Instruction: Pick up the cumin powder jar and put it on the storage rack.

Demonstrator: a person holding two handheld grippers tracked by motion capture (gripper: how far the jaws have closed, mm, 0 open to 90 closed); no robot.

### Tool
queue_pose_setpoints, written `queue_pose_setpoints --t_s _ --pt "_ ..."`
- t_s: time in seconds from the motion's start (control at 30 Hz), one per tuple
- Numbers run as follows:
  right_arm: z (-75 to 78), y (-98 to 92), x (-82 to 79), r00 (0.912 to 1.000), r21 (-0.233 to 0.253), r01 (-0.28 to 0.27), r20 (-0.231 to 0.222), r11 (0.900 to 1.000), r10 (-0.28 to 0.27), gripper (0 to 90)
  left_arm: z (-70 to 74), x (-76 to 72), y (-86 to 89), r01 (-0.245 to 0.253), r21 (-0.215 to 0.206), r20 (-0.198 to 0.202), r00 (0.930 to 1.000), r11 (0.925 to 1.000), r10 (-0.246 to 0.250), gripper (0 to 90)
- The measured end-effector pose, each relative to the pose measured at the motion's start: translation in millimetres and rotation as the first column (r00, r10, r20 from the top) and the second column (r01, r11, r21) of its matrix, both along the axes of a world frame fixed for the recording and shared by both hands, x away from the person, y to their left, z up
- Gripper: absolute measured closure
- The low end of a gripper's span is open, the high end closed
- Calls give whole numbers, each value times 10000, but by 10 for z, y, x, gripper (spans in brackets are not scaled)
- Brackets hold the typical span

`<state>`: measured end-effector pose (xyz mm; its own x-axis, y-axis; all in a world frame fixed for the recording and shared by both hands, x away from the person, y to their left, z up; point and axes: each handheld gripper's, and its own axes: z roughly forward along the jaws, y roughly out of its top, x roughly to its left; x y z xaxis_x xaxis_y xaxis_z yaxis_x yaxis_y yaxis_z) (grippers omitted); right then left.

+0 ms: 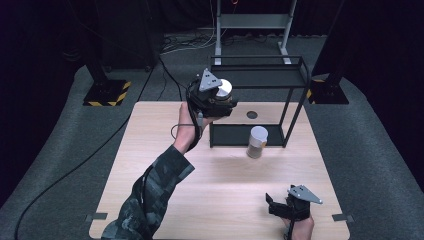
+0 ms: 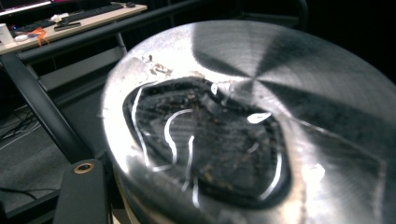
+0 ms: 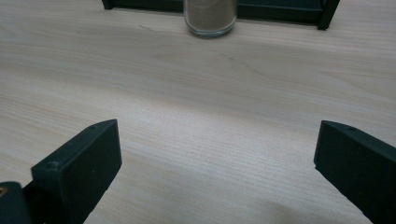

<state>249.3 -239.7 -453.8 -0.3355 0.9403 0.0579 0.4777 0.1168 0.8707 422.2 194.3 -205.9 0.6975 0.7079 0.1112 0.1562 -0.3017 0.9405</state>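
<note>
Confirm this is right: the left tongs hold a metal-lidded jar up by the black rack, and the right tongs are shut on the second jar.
One error: the right tongs are open and empty in the right gripper view; the second jar stands apart on the table.

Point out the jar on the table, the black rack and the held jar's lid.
Jar on the table (image 1: 257,142): high view, glass side.
Black rack (image 1: 296,111): high view, right front post.
Held jar's lid (image 2: 261,74): left gripper view, metal top.

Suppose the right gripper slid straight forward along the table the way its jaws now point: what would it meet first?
Probably the glass jar of pale powder, standing straight ahead of the open right gripper across bare table, just before the black rack.
</note>
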Motion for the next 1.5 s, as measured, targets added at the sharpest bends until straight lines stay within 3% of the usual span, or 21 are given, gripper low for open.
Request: queue_pose_setpoints --t_s 0.37,0.9,1.33,1.5 --pt "2 3 0 10000 -28 -13 -5 10000 13 0 170 66 -19 54 -280 -10 10000 9996 -55 308" --pt "1 -1 0 10000 -39 -32 12 10000 32 0 515 196 -248 -41 -55 125 9999 10000 42 308" --pt "-1 -6 1 9999 -58 -96 28 9999 96 0 613 528 -229 -509 -315 -680 9965 9982 487 308" --pt "-6 -7 -9 9999 -39 -84 75 10000 84 0 651 654 -258 -739 -87 -993 9924 9972 727 308"
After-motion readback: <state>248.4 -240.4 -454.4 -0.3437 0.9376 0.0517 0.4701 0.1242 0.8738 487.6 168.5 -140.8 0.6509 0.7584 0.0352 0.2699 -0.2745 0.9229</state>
